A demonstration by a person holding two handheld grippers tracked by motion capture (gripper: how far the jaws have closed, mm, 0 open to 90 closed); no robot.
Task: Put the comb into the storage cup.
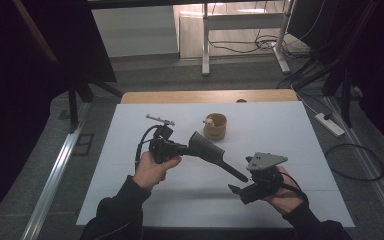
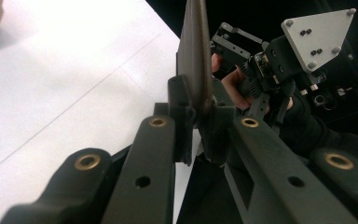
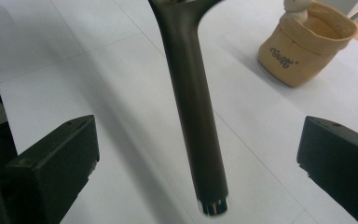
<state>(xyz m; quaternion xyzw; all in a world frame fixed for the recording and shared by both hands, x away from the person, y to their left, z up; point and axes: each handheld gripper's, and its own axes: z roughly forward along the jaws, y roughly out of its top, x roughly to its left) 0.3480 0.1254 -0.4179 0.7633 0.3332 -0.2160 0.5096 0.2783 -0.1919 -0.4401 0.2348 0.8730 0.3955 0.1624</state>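
A black comb (image 1: 211, 148) with a long handle hangs over the white table (image 1: 280, 130). My left gripper (image 1: 187, 148) is shut on the comb's wide head; in the left gripper view the pads (image 2: 182, 116) clamp the comb's thin edge (image 2: 196, 56). The handle (image 3: 191, 102) points toward my right gripper (image 1: 240, 178), whose jaws stand wide open on either side of the handle's tip. Neither right pad (image 3: 60, 149) touches the handle. The right gripper's grey plate (image 2: 318, 37) shows beyond the comb in the left gripper view.
A small tan pot (image 1: 215, 126) holding a white object stands behind the comb, at mid-table (image 3: 303, 46). A thin grey metal piece (image 1: 160, 120) lies at the back left. The table's wooden far edge (image 1: 210, 96) borders the floor; cables and a power strip (image 1: 330, 124) lie to the right.
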